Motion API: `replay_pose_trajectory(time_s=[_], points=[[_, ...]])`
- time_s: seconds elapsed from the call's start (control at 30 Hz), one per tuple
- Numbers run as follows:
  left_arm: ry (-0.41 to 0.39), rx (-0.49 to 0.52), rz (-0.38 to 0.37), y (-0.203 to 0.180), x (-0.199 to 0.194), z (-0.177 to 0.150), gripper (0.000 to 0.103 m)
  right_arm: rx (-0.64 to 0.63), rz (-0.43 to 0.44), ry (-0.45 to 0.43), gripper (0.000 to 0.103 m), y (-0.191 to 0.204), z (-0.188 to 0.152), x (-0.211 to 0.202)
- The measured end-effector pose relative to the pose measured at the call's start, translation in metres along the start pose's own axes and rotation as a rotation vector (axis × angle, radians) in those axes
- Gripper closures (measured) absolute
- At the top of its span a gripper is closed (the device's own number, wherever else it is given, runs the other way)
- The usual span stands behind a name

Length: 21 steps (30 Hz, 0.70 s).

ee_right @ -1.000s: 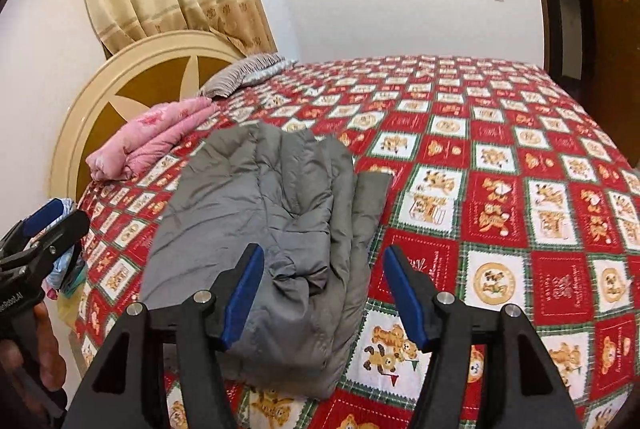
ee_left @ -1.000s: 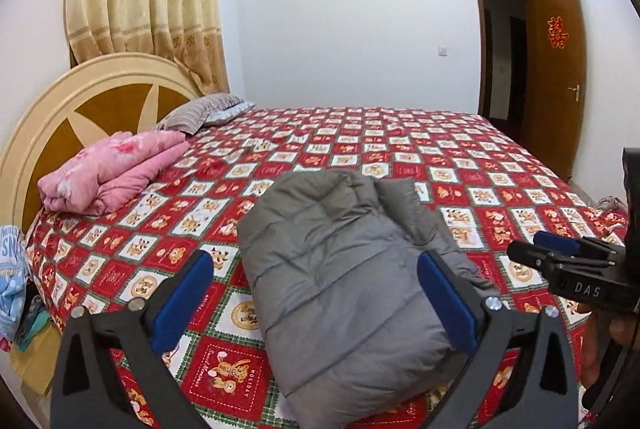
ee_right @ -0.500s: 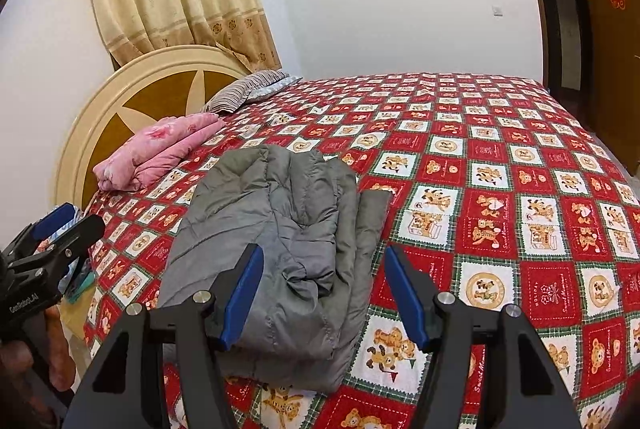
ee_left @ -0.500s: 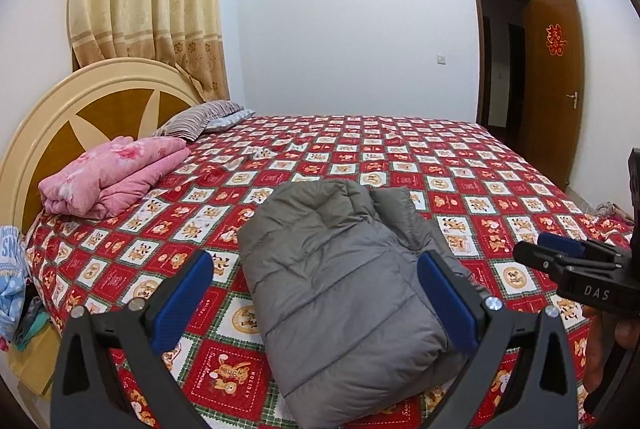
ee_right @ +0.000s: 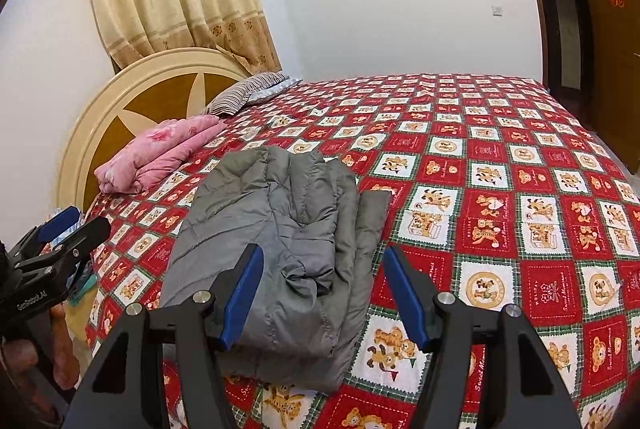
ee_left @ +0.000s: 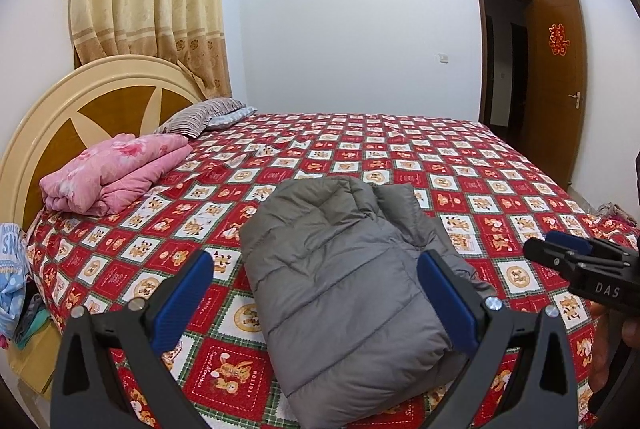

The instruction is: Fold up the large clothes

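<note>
At the far left a folded pink quilt [ee_left: 114,173] lies against the round headboard [ee_left: 76,117], with a striped pillow [ee_left: 200,117] just beyond it. The left gripper [ee_left: 316,295] hovers with its blue pads spread wide and nothing between them. Past it, near the front edge of the red bear-patterned bedspread [ee_left: 480,181], the grey padded jacket [ee_left: 348,281] lies folded into a thick bundle. The right gripper [ee_right: 322,293] is likewise spread apart and empty — the jacket's layered edges [ee_right: 288,229] show beyond its pads. An open brown door [ee_left: 556,77] stands far right.
</note>
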<state>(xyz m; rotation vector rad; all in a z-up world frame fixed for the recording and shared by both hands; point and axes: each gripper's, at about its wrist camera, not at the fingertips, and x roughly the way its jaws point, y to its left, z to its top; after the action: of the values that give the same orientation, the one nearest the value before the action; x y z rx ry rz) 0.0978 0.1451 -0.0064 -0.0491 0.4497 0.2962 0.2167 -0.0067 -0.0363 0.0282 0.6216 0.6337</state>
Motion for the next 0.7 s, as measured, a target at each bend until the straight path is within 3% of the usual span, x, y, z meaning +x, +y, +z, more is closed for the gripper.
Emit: replay_pose_trajectory(time_s=[0.7], points=[[0.022,-0.010,-0.011,0.0009,0.0059,-0.0040,0.000,-0.006,0.003,0.004,0.040,-0.0032,-0.0001,-0.0007]])
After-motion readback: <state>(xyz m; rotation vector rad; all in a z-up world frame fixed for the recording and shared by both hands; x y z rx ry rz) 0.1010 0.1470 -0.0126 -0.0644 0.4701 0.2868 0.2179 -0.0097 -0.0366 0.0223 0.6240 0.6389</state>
